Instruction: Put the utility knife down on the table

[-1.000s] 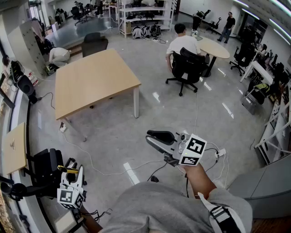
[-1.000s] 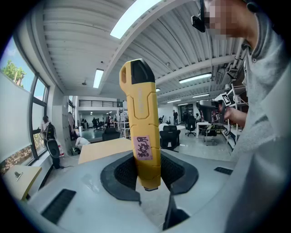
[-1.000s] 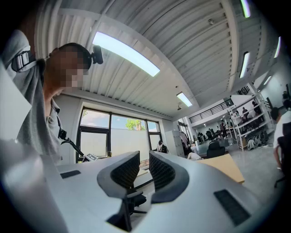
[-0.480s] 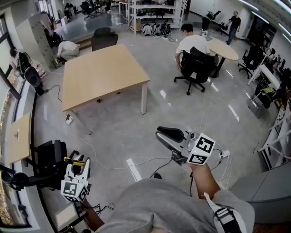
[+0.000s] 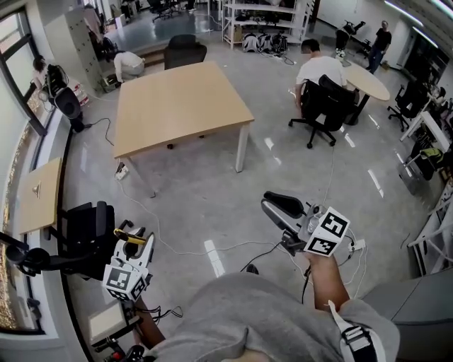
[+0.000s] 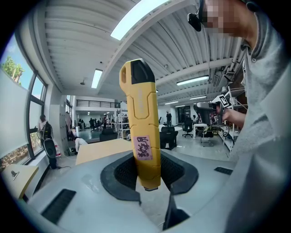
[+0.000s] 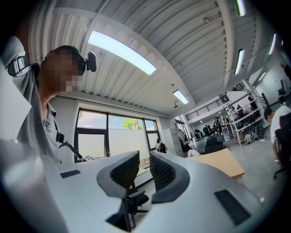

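Note:
The yellow utility knife (image 6: 142, 132) has a black tip and a pink label, and it stands upright between the pads of my left gripper (image 6: 148, 175), which is shut on its lower end. In the head view the left gripper (image 5: 131, 240) is low at the left over the floor, and the knife (image 5: 129, 230) shows as a yellow strip. My right gripper (image 5: 282, 206) is held out at the right over the floor. Its jaws (image 7: 144, 170) stand a narrow gap apart with nothing between them. The wooden table (image 5: 180, 106) stands well ahead of both grippers.
A black office chair (image 5: 85, 230) stands just left of the left gripper, beside a small side table (image 5: 39, 194). Cables (image 5: 233, 247) trail over the floor. A person sits on a chair (image 5: 325, 99) at a round table (image 5: 368, 78). Shelves (image 5: 262, 14) stand at the back.
The head view has swung, so the wooden table now sits further right and lower in the picture. Both grippers keep their pose, and the knife stays in the left jaws.

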